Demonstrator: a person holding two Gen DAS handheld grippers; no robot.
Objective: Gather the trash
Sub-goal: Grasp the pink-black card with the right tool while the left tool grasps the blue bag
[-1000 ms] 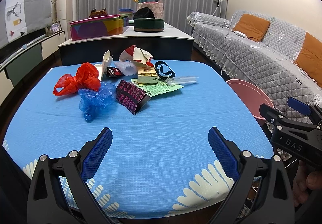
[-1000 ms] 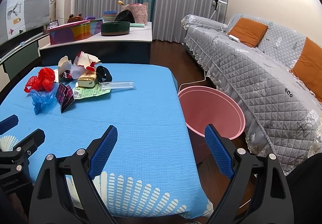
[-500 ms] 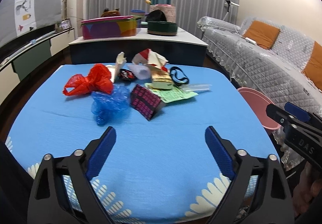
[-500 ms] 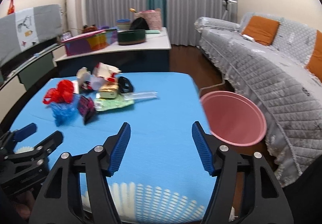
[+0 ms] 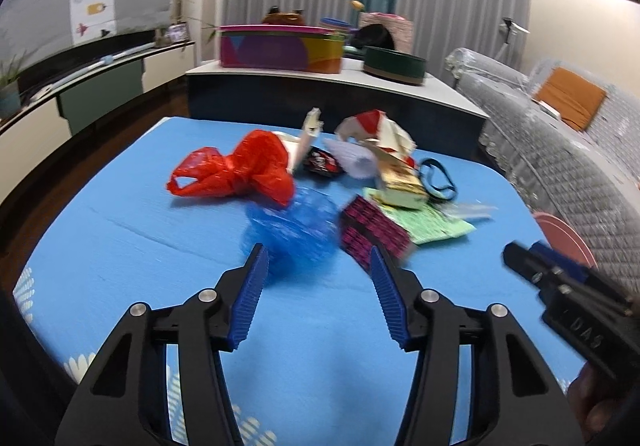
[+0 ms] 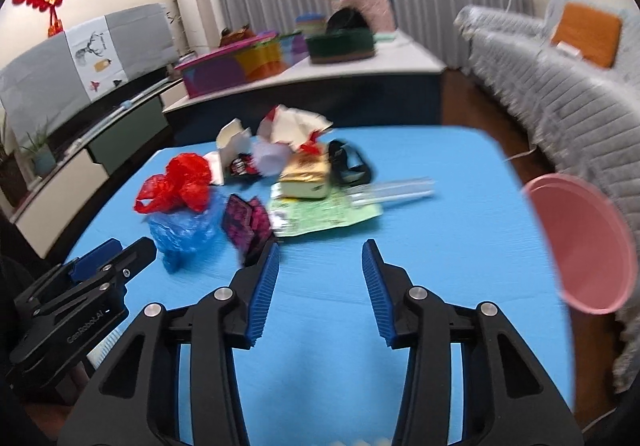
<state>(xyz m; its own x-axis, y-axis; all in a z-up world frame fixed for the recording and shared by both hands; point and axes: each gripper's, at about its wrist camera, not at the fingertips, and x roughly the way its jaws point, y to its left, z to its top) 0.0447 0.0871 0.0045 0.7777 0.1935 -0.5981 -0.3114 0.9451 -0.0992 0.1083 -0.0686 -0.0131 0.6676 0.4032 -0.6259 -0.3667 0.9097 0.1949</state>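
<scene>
Two hand-held grippers hover low over the near edge of a blue-covered tabletop [image 5: 120, 230], both aimed at a heap of trash. The left gripper [image 5: 316, 252] has its blue-padded fingers [image 5: 250, 294] apart and closing, with nothing pressed between them; its tips frame the near side of a crumpled blue plastic bag [image 5: 290, 224]. The right gripper [image 6: 320, 246] sits beside it, its fingers [image 6: 378, 286] likewise apart and closing over bare cloth, gripping nothing.

The trash lies around the middle of the tabletop toward its far edge. Nearest is the blue bag, with a dark box printed in pink [image 5: 372, 234] just beside it on the right. A red plastic bag [image 5: 240, 169] rests against the blue one on its far side. To the right, a gold-coloured carton [image 6: 306, 175] sits on a flat green printed sheet [image 6: 332, 215], with a clear plastic sleeve [image 6: 392, 191] and a black band [image 6: 350, 161] next to it. Behind these are a small dark wrapper [image 5: 320, 161], a white opened carton [image 6: 232, 139] and crumpled red-and-white paper [image 5: 376, 129].

Off the right-hand edge of the tabletop stands a pink bin [image 6: 580, 242], in front of a grey-covered sofa [image 6: 560, 85]. Beyond the far edge, a low counter [image 5: 328, 81] carries colourful boxes.
</scene>
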